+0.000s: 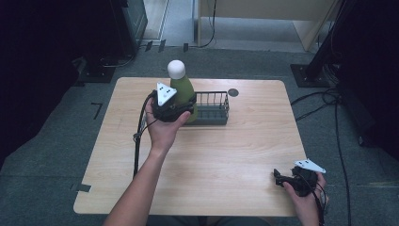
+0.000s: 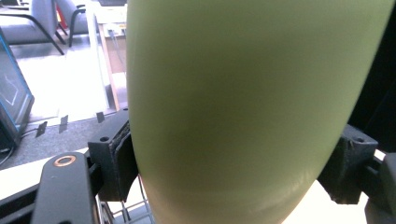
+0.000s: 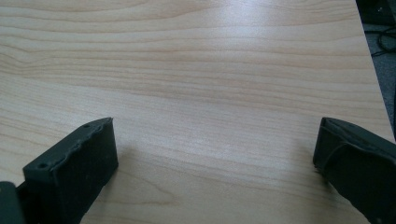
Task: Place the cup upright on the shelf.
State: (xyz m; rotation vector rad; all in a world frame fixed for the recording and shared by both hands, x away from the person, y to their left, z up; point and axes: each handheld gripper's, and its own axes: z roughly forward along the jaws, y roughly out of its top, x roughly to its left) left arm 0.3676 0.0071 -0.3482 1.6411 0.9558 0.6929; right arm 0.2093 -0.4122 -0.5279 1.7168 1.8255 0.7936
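A tall green bottle (image 1: 182,89) with a round white cap (image 1: 176,68) stands upright at the left end of a dark wire basket (image 1: 214,108), at the back middle of the table. My left gripper (image 1: 175,109) is shut on the bottle's body; in the left gripper view the green bottle (image 2: 243,107) presses against both jaw pads (image 2: 119,158). Whether the bottle's base rests in the basket or hangs just above it, I cannot tell. My right gripper (image 1: 282,180) rests low at the table's front right corner, open, with bare wood between its fingers (image 3: 79,168).
The light wooden table (image 1: 221,160) has a small dark round mark (image 1: 233,92) near its back edge. Cables (image 1: 329,99) and stand bases lie on the grey floor around it. Chairs and a floor area show behind the bottle in the left gripper view.
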